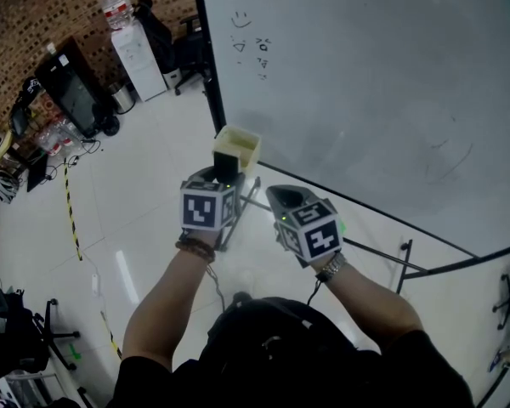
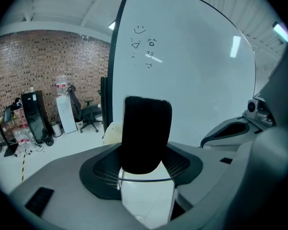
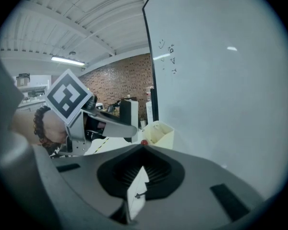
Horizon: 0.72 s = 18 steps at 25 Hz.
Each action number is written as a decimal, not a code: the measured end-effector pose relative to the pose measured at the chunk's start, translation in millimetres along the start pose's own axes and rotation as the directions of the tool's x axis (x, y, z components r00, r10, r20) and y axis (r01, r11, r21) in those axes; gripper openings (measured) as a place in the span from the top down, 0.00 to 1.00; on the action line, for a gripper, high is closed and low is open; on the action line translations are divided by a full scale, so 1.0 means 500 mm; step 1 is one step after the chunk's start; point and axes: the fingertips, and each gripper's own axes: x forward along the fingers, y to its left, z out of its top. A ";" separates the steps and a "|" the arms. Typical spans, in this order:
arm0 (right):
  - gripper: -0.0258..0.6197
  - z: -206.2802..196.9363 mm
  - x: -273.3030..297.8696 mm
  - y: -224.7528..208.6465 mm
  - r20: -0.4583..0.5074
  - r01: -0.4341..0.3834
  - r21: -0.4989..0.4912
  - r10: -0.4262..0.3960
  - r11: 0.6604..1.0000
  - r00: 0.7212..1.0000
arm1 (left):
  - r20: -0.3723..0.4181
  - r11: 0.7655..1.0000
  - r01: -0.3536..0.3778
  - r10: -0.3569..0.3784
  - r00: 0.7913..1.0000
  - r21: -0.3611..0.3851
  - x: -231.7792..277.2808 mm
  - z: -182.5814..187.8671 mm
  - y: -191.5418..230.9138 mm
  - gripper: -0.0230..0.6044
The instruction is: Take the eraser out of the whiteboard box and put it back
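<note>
Box [image 1: 236, 147]: cream, open top, hangs at whiteboard [image 1: 365, 83] left edge.
Left gripper [image 1: 222, 177]: just short of box, nose toward it. Jaws stand wide, clamped on eraser [image 2: 146, 133]; black felt end sticks out toward box, white body back between jaws. Eraser outside box, near its front wall, not touching.
Right gripper [image 3: 138, 188]: right of box and farther back than left gripper, close beside it. Jaws pressed together, nothing between.
Small scribbles [image 1: 253, 45] on whiteboard, above box.
</note>
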 end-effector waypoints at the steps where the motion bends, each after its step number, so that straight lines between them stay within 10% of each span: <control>1: 0.94 0.003 0.006 -0.004 -0.001 0.003 0.002 -0.003 1.000 1.000 | 0.006 1.000 0.002 -0.002 1.000 0.000 0.006 0.009 0.004 0.57; 18: 0.94 0.043 0.101 -0.075 -0.028 0.074 0.048 -0.073 0.996 0.997 | 0.015 0.999 0.039 -0.039 0.999 0.026 0.132 0.078 0.082 0.57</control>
